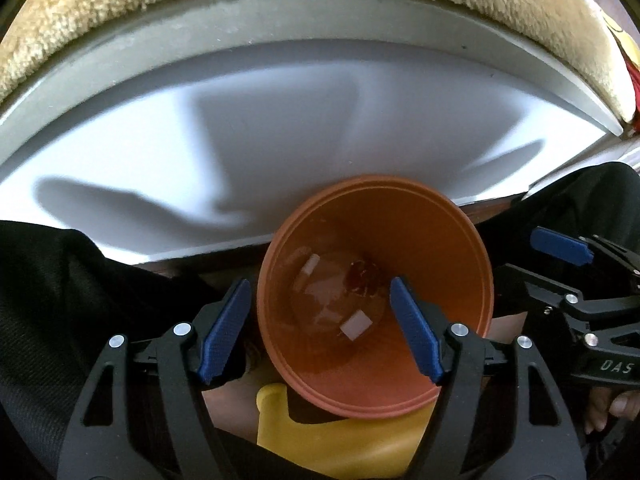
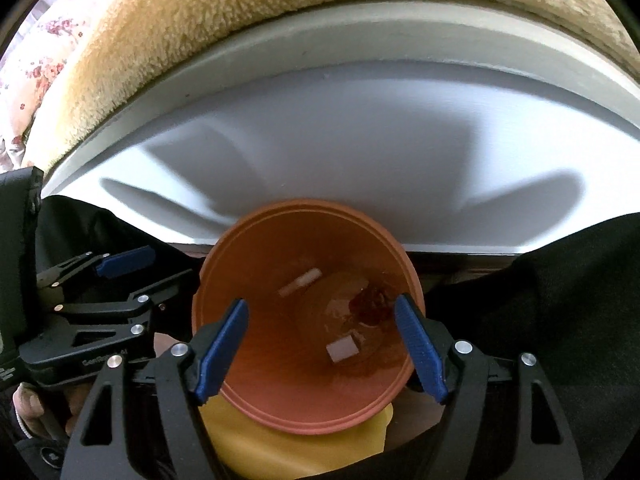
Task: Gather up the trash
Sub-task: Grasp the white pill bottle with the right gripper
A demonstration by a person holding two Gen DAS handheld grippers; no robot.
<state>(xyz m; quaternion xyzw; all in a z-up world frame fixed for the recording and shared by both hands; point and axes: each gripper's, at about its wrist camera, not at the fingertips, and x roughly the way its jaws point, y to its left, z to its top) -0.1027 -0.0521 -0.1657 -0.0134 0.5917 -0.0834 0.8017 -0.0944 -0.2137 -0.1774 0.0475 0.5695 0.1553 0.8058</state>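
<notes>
Terracotta-coloured plastic fills your left wrist view: the orange bin point(image 1: 374, 300) sits below centre, with the left gripper point(image 1: 320, 328) spread wide and empty, one pad outside the rim at 9 o'clock, the other over the mouth. White scraps point(image 1: 356, 326) lie at the bottom.

From your right wrist, the right gripper point(image 2: 322, 350) likewise stands apart, holding nothing above the bin, with the white table point(image 2: 360, 152) at 12 o'clock. Lift both clear straight upward before seeking more trash, so you avoid tipping the bin.

White table top point(image 1: 280, 128) against beige fleece blanket point(image 1: 120, 12), shadowed daylight
</notes>
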